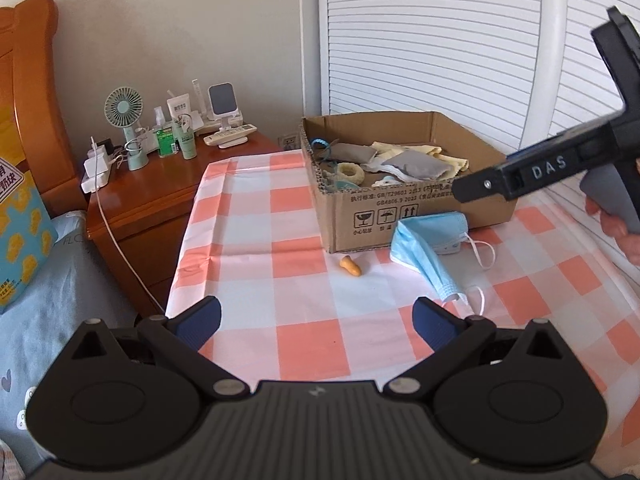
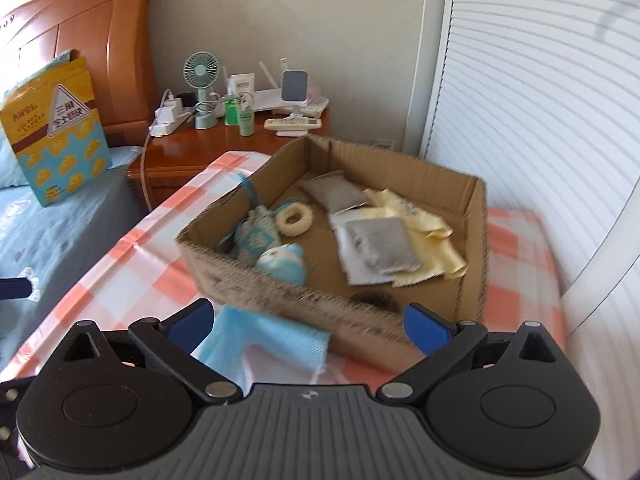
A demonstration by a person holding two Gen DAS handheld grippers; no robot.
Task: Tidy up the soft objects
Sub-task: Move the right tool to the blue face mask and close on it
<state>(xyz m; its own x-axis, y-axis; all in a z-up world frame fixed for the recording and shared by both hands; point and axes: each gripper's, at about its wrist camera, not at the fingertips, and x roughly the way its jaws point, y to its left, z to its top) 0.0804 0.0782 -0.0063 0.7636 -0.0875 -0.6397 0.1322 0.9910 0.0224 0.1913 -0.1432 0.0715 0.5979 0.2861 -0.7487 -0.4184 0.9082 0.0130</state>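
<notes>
Soft objects: pouches [image 2: 378, 248], yellow cloth [image 2: 430, 236], ring [image 2: 293, 220], plush [image 2: 282, 262] already in box [image 1: 412, 216]. Left on table [image 1: 256, 216]: mask [image 1: 426, 246] against box front, orange earplug [image 1: 351, 266] nearby. Left tongs [image 1: 318, 320] wide, empty. Right tongs [image 2: 310, 322] wide, empty, above mask.

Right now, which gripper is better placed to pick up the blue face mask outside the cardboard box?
Probably right: the right gripper hangs open directly over the blue face mask; the left gripper sits farther back.

Pale blue mask [image 1: 424, 248] — pink-and-white checked tablecloth [image 1: 256, 216].
</notes>
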